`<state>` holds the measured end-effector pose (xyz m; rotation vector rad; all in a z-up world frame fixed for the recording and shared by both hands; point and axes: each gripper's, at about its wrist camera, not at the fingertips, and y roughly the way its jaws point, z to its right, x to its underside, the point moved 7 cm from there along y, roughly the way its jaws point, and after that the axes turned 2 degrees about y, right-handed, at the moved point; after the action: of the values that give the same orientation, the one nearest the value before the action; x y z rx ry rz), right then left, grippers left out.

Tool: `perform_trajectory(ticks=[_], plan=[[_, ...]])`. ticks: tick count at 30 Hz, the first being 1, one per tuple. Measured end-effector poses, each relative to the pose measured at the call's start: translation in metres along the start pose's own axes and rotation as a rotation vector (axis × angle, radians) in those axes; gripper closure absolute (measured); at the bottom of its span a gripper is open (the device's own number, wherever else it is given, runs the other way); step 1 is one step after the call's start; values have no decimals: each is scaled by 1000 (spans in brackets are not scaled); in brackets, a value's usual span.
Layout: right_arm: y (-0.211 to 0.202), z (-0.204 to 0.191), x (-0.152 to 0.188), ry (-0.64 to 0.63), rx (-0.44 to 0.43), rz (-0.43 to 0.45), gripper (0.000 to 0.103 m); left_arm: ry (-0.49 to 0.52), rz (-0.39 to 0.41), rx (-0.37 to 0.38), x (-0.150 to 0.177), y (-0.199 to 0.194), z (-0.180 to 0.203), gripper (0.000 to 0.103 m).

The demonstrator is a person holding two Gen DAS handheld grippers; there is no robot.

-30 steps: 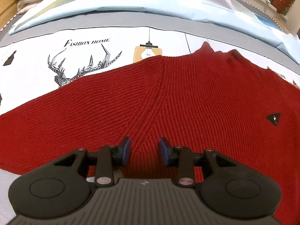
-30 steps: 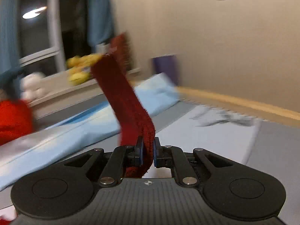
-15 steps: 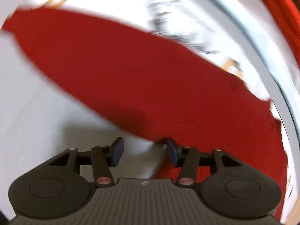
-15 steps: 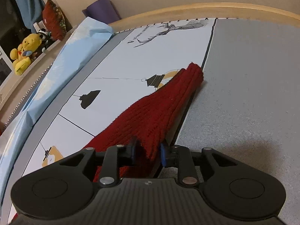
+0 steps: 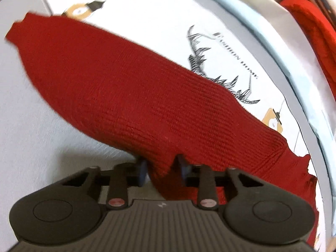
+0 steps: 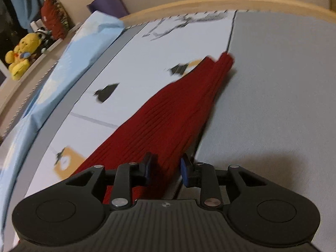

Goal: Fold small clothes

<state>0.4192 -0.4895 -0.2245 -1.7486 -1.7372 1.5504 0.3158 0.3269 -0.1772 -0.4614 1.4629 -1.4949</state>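
A dark red knit sweater lies on a printed white and grey bed sheet (image 5: 159, 14). In the left wrist view one sleeve (image 5: 130, 96) stretches away to the upper left, cuff at the far end. My left gripper (image 5: 161, 169) has its jaws apart around the sleeve's near edge, with knit bunched between them. In the right wrist view the other sleeve (image 6: 178, 109) lies flat, its cuff far off by the grey band. My right gripper (image 6: 166, 170) is open, its jaws on either side of the sleeve and not pinching it.
A light blue quilt (image 6: 79, 48) runs along the far side of the bed. A bright red garment (image 5: 313, 31) lies at the upper right of the left wrist view. A yellow plush toy (image 6: 19, 56) sits on a ledge. The wooden bed frame (image 6: 241, 2) curves behind.
My right gripper brought the sleeve down from the air, laid it on the sheet and opened. My left gripper swung from the sweater's body to the other sleeve and moved onto its edge.
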Motion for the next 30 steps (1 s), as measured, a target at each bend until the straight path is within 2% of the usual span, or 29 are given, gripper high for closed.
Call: perform_trajectory(ticks=[1, 3, 6, 10, 13, 15, 17, 20, 23, 26, 28, 30], plan=[[1, -4, 0, -9, -13, 4, 79, 15, 12, 6, 0, 1, 1, 83], [5, -7, -2, -23, -53, 13, 88, 45, 35, 15, -5, 6, 7, 84], [11, -4, -10, -34, -76, 28, 90, 93, 66, 29, -9, 9, 16, 86], [17, 7, -32, -23, -87, 70, 91, 165, 113, 106, -13, 10, 38, 86], [22, 27, -51, 25, -60, 100, 92, 205, 120, 163, -9, 9, 55, 86], [25, 39, -61, 48, -47, 116, 92, 229, 112, 190, -6, 8, 63, 86], [30, 44, -65, 41, -67, 121, 92, 255, 114, 171, -4, 8, 63, 86], [39, 39, -63, 8, -141, 74, 90, 217, 63, 125, -2, 13, 49, 86], [40, 34, -62, -14, -171, 31, 90, 195, 19, 138, 0, 9, 46, 82], [26, 36, -57, -4, -121, -1, 87, 211, -6, 175, 1, -8, 52, 75], [10, 35, -50, -42, -68, -17, 80, 237, -4, 178, 4, -23, 55, 75], [-8, 33, -41, -73, -58, -38, 74, 255, 12, 221, 9, -41, 59, 75]])
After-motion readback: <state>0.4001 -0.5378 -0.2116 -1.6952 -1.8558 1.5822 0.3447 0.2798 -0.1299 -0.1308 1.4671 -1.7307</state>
